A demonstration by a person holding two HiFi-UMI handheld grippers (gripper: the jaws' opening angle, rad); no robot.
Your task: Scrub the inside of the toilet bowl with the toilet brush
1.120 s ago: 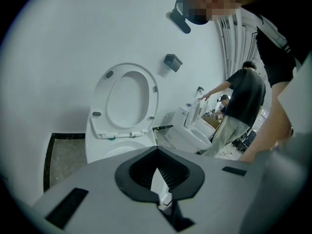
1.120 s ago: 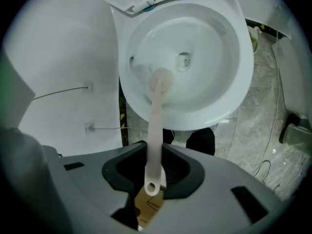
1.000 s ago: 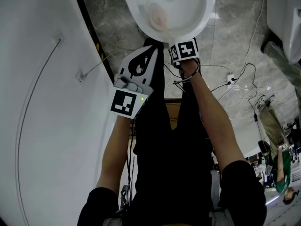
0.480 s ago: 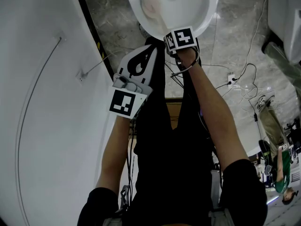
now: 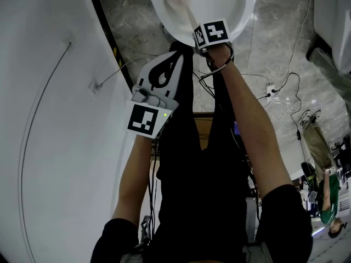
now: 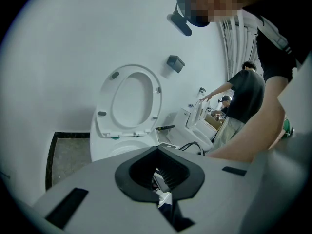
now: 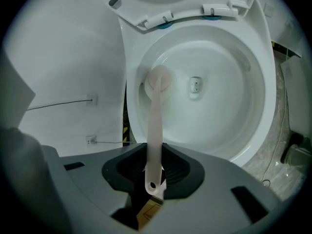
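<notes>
Our left gripper (image 6: 158, 174), jaws together on nothing, hangs short of the toilet bowl (image 7: 234, 121). Our right gripper (image 7: 155, 172), nearer, clamps the toilet brush (image 7: 155, 126); its handle runs straight ahead, head on the bowl's left wall.

Wall: I see plain white panelling (image 5: 49, 163), with one socket (image 5: 94, 88).
Floor: grey marble (image 5: 274, 37); loose cables (image 5: 287, 86) trail across it at my right.
</notes>
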